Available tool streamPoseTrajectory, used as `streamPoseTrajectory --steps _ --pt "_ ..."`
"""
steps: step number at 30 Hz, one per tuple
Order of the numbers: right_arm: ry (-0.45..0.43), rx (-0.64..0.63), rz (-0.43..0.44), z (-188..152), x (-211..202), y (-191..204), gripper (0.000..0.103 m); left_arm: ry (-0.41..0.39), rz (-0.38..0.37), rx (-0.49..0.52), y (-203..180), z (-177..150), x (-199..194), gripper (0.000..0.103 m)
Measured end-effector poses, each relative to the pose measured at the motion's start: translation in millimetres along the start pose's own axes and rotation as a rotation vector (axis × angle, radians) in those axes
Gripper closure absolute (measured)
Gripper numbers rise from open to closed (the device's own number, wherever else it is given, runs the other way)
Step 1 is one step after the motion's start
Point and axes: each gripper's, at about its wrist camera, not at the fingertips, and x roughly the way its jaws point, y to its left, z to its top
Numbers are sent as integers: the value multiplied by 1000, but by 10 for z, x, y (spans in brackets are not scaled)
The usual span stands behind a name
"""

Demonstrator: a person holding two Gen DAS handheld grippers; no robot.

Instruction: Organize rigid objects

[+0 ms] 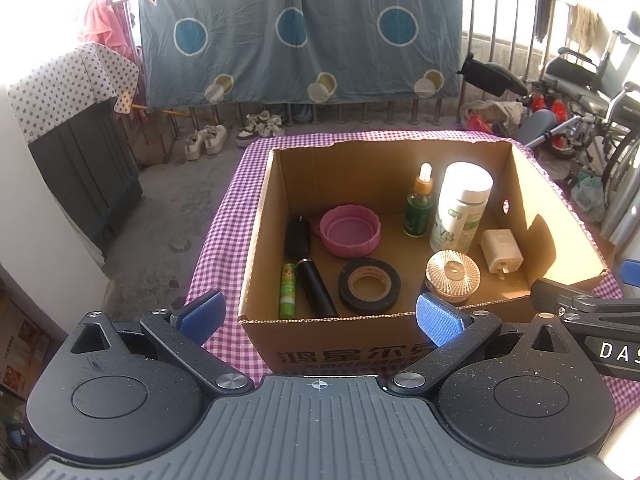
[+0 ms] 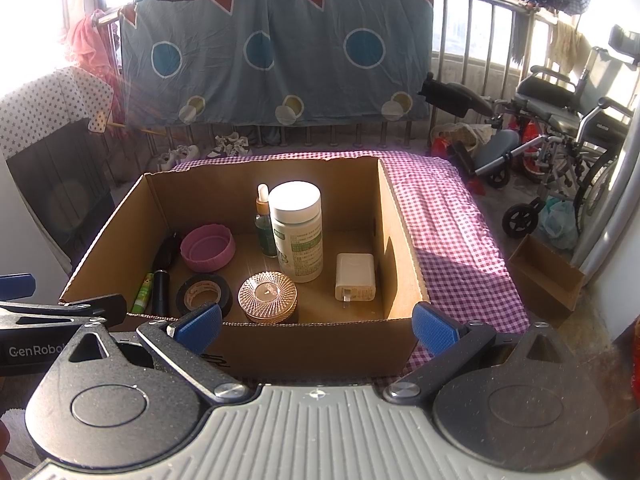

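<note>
An open cardboard box (image 1: 256,240) (image 2: 400,248) stands on a purple checked cloth. In it are a white bottle (image 1: 464,204) (image 2: 298,232), a green dropper bottle (image 1: 420,204) (image 2: 264,224), a pink lid (image 1: 350,230) (image 2: 208,248), a black tape roll (image 1: 368,286) (image 2: 204,292), a glass jar (image 1: 452,274) (image 2: 267,296), a white charger (image 1: 501,256) (image 2: 356,278), a green tube (image 1: 287,290) (image 2: 143,292) and black cylinders (image 1: 318,288). My left gripper (image 1: 320,318) and right gripper (image 2: 316,326) are open and empty before the box's near wall.
The checked cloth (image 2: 460,240) covers the table right of the box. A small cardboard box (image 2: 546,276) sits on the floor at right. A wheelchair (image 2: 568,120), railing with a hung blue sheet (image 2: 276,52), and shoes (image 1: 208,140) lie beyond.
</note>
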Motion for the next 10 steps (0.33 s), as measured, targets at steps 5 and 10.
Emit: streamPoseTrajectory --steps 5,10 --pt "-2 0 -1 9 -6 8 0 0 -1 0 4 1 1 1" --pt "-3 1 -1 14 -14 19 0 0 -1 1 10 1 3 1"
